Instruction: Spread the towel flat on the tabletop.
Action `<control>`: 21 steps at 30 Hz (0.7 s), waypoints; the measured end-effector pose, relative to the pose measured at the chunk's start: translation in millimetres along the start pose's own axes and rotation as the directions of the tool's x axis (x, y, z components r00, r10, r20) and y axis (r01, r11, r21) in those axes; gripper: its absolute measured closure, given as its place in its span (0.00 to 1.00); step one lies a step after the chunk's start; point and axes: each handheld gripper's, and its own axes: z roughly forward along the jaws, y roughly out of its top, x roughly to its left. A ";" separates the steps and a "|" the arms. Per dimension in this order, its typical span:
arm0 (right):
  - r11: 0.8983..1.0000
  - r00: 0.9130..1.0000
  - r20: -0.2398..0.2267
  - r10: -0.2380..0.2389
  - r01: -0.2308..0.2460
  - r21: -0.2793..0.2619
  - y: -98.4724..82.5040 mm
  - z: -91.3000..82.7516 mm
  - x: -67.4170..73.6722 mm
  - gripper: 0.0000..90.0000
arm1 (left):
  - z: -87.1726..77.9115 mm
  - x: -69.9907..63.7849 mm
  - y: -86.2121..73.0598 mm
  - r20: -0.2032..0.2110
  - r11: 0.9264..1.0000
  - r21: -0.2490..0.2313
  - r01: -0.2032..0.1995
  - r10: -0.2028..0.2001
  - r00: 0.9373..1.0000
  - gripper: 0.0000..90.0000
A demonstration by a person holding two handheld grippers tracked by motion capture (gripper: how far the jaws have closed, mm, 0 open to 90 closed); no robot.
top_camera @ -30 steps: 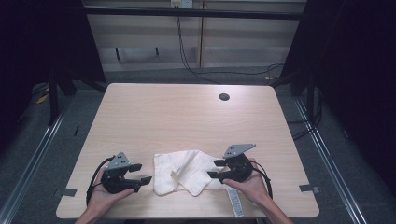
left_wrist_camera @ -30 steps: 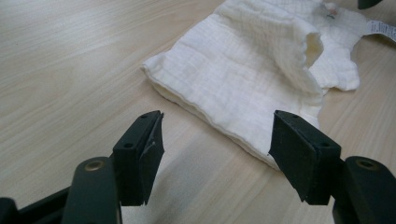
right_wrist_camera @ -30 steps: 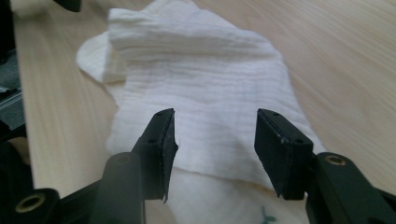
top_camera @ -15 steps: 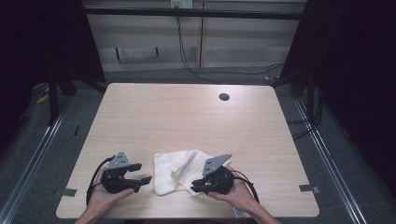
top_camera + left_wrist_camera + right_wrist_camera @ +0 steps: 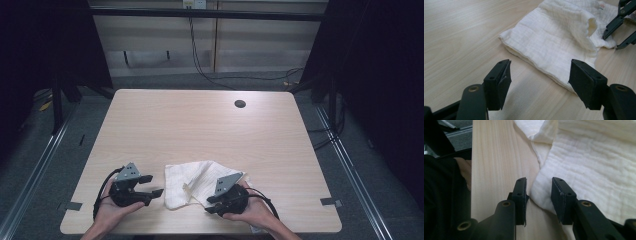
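A white crinkled cloth (image 5: 192,180) lies rumpled near the table's front edge, its right part folded over (image 5: 564,32). My left gripper (image 5: 152,186) rests on the table just left of it, jaws wide open and empty (image 5: 539,75), with the cloth's near left edge a little ahead. My right gripper (image 5: 211,204) sits at the cloth's near right corner. Its jaws have just been opening and stand partly apart (image 5: 539,192), with a rounded fold of the cloth (image 5: 544,195) between them. The right gripper (image 5: 611,42) also shows beyond the cloth in the left gripper view.
The light wooden table (image 5: 200,130) has a round cable hole (image 5: 240,104) at the back right. Its near edge (image 5: 472,182) runs just beside the right gripper, with a dark drop beyond. Black frame rails and cables surround the table.
My right gripper has moved left and toward the front edge, onto the cloth's near right corner, closed there and partly opened again. The left gripper has stayed put.
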 end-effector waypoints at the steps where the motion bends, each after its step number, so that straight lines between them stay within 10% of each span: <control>1: 1.000 1.000 0.012 -0.018 0.018 -0.006 -0.6 0.4 1.9 0.73 | 0.2 -0.2 0.0 0.001 1.000 0.002 0.000 0.000 1.000 0.37; 12: 1.000 0.998 0.057 -0.009 0.010 -0.012 -1.4 -0.1 2.5 0.95 | 1.9 -2.6 1.8 0.010 1.000 -0.002 -0.014 0.014 1.000 0.38; 21: 0.982 0.994 0.041 0.100 -0.093 -0.163 3.5 -34.9 -11.8 0.96 | -1.1 -8.7 2.4 0.043 0.998 -0.035 -0.053 0.055 0.998 0.57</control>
